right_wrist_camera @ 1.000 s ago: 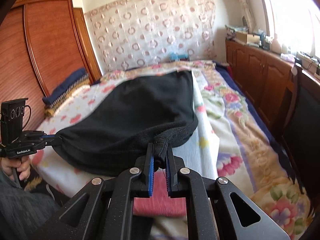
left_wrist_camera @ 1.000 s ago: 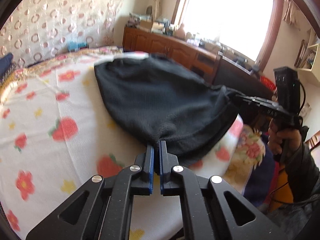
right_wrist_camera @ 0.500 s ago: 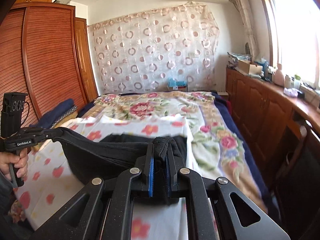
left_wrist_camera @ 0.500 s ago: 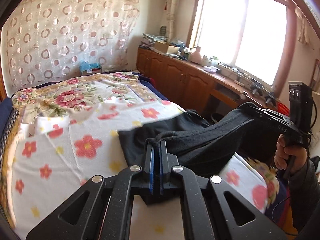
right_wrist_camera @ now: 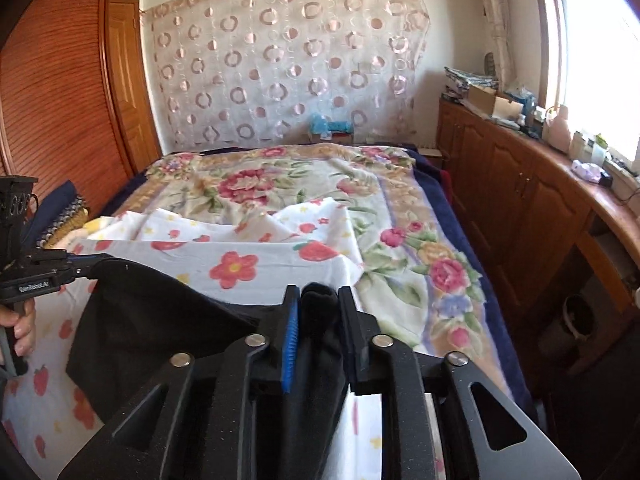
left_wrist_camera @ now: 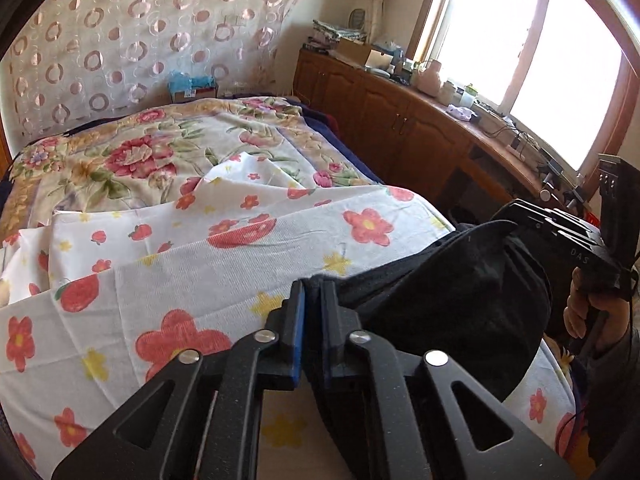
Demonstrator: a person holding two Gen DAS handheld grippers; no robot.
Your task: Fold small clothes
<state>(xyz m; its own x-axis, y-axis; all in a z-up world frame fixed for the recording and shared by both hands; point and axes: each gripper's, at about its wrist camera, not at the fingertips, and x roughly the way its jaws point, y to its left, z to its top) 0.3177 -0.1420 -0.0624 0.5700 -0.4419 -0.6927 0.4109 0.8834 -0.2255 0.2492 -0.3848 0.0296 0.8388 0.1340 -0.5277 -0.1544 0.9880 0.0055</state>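
A black garment [left_wrist_camera: 452, 304] hangs in the air between my two grippers, above the near edge of the bed. My left gripper [left_wrist_camera: 313, 294] is shut on one edge of it. My right gripper [right_wrist_camera: 318, 300] is shut on the other edge, with a bunch of black cloth [right_wrist_camera: 316, 328] between its jaws. In the left wrist view the right gripper [left_wrist_camera: 560, 236] holds the garment at the far right. In the right wrist view the left gripper [right_wrist_camera: 52, 266] holds the garment [right_wrist_camera: 152, 320] at the far left. The cloth sags between them.
A white sheet with red flowers [left_wrist_camera: 200, 264] lies rumpled on the bed over a floral blanket [right_wrist_camera: 280, 188]. Wooden cabinets [right_wrist_camera: 520, 208] with clutter run along the right under the window. A wooden wardrobe [right_wrist_camera: 60, 100] stands on the left.
Both grippers have lifted the black garment off the sheet and drawn it back toward the near edge of the bed. It lay spread flat before and now hangs between them.
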